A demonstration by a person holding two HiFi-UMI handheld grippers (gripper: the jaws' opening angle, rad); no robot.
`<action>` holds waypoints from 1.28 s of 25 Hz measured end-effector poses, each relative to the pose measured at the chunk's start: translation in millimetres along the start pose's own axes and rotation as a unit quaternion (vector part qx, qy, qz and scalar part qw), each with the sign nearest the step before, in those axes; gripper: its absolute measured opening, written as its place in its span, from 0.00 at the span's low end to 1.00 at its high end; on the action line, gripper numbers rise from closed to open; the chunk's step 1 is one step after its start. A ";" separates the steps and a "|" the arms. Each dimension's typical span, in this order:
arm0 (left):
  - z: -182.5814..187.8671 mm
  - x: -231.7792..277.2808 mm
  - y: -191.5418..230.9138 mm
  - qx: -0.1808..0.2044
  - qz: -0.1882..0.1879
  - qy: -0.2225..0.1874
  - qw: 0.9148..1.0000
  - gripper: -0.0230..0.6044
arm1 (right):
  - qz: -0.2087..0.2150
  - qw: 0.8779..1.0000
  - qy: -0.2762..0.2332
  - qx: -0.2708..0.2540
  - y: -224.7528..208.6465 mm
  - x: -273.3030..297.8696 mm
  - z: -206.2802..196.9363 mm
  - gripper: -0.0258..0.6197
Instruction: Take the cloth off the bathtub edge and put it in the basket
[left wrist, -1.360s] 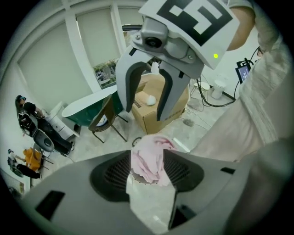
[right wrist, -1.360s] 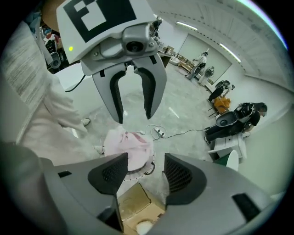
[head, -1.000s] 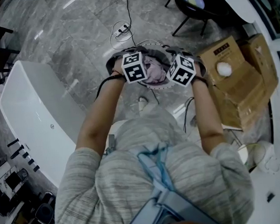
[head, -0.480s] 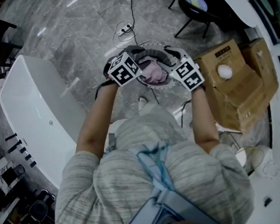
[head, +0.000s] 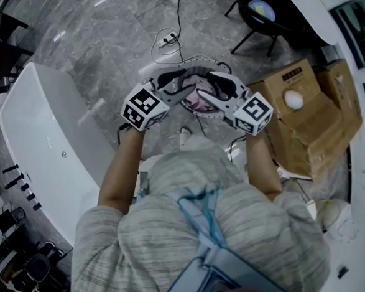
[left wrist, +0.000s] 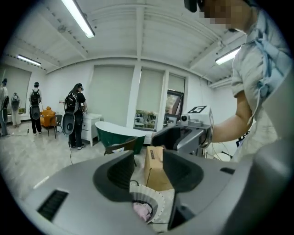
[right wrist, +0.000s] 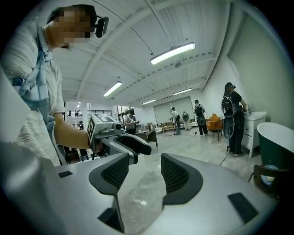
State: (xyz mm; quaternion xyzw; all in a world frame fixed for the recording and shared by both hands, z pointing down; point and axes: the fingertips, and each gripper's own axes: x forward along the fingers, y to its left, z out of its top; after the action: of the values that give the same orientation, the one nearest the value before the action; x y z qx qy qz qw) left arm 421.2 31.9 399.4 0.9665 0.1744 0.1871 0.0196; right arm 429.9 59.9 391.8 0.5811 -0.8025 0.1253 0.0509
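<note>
Your left gripper (head: 177,89) and right gripper (head: 211,88) both have their jaws partly apart, gripping nothing. The pink cloth (head: 194,93) lies in the basket (head: 209,111) at your twelve o'clock, between both grippers.

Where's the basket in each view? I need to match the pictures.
Head view: basket top centre, pink cloth inside.
Left gripper view: its rim bottom centre, low between the jaws.
Right gripper view: not in it.
Shared landmark: cardboard box, right of the basket in head view, behind it in left gripper view.
</note>
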 end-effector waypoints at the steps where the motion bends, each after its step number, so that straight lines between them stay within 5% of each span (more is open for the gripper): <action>1: 3.4 -6.4 -5.3 -0.003 0.000 -0.013 1.000 0.36 | 0.003 1.000 -0.003 -0.004 7.1 -0.6 2.4 0.38; 7: 15.8 -41.2 -21.8 -0.013 0.036 -0.071 0.997 0.35 | 0.036 0.999 -0.038 -0.015 48.1 1.7 30.4 0.38; 12: 36.4 -68.3 -25.1 0.008 0.066 -0.128 0.990 0.07 | 0.046 0.996 -0.072 -0.040 55.0 3.3 49.9 0.04; 17: 29.6 -78.6 -26.9 -0.012 0.072 -0.112 0.991 0.04 | 0.048 0.996 -0.066 -0.037 63.6 10.9 54.7 0.04; 25: 40.5 -72.0 -30.8 -0.014 0.067 -0.145 0.987 0.04 | 0.046 0.996 -0.063 -0.045 65.9 15.5 52.8 0.04; 32: 32.8 -70.2 -24.6 -0.014 0.078 -0.112 0.991 0.04 | 0.047 0.996 -0.058 -0.050 63.7 14.2 51.6 0.04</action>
State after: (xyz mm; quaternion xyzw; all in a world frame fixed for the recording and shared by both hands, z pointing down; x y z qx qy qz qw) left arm 364.2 31.8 341.4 0.9916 0.0929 0.0813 0.0381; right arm 368.5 52.1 336.3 0.5455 -0.8360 0.0535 0.0273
